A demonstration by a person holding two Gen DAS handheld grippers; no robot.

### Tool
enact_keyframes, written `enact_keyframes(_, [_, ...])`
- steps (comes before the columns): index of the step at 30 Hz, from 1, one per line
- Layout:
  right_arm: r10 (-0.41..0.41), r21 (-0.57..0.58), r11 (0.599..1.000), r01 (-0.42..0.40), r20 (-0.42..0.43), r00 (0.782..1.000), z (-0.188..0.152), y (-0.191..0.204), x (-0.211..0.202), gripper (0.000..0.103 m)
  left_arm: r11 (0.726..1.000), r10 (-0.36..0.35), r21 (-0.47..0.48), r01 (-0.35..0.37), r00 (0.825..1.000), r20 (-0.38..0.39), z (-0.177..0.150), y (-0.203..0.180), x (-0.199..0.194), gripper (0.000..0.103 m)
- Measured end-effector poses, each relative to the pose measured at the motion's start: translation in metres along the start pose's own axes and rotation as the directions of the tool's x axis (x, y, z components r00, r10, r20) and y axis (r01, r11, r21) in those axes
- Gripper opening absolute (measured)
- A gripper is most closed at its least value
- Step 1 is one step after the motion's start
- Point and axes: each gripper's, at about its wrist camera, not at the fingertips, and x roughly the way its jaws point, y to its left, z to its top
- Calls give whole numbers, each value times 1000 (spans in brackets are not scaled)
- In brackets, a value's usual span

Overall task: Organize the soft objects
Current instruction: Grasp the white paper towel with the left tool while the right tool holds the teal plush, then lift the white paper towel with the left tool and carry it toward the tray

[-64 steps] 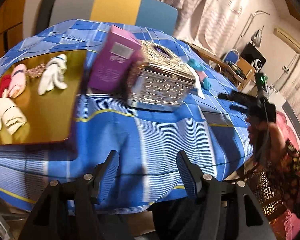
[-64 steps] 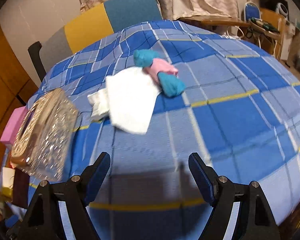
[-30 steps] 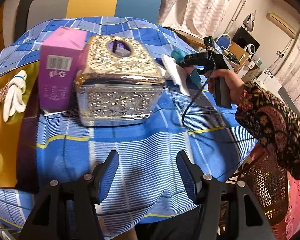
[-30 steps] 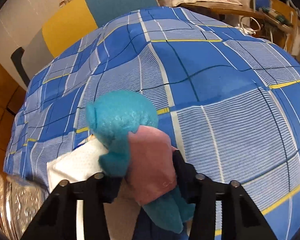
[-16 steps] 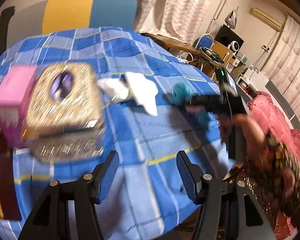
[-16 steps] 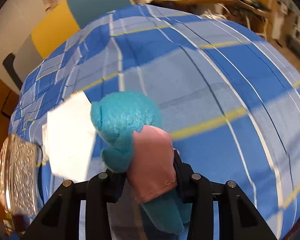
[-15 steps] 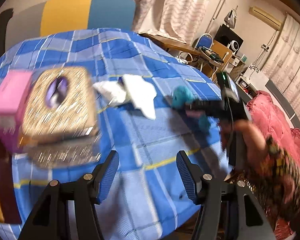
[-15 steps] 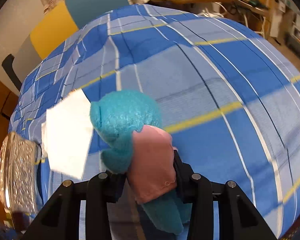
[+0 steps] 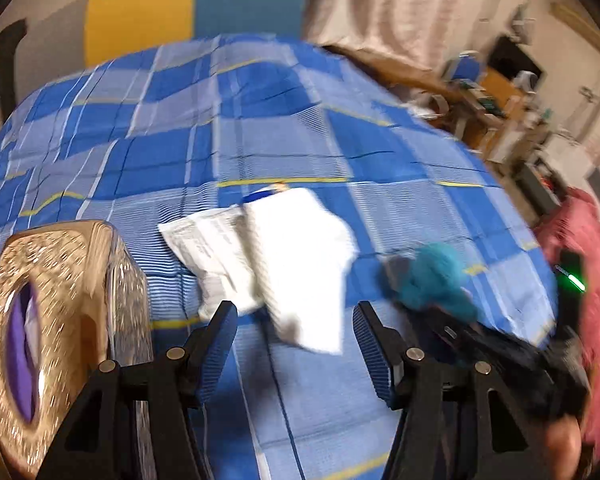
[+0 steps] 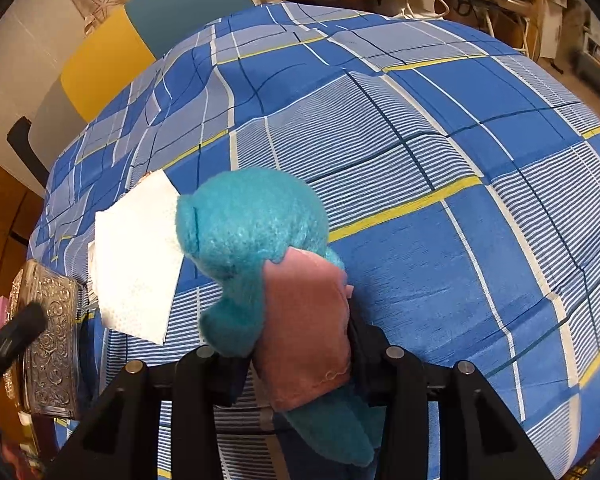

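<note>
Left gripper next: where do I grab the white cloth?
Pinch the cloth at its near corner, bringing the left gripper down from above: it seems to lie flat, and that corner points between the open jaws, clear of the packet.

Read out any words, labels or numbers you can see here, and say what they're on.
No text can be read.
White printed packet beside the white cloth: rows of print, too blurred to read.
Silver embossed box: ornament only, no words visible.
Teal plush toy: no label showing.
</note>
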Motion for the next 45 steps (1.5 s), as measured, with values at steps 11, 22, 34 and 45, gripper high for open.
enact_keyframes(11, [5,8,1000,-5,-22,1000,5,1,3,45,995,49,-84,-56,995,-87,28,8,61,66])
enact_keyframes(22, [19,11,1000,-19,-29,999,6,-1,4,45,999,36,-5,-36,999,-36,17,-8,56,9])
enact_keyframes(34, [26,12,1000,-25,-25,999,3,-2,3,45,1000,-28,-2,28,999,22,-25,-10,11,5])
enact_keyframes(45, [14,0,1000,-14,-21,1000,2,1,2,45,995,-90,-42,88,994,-63,-91,-9,4,44])
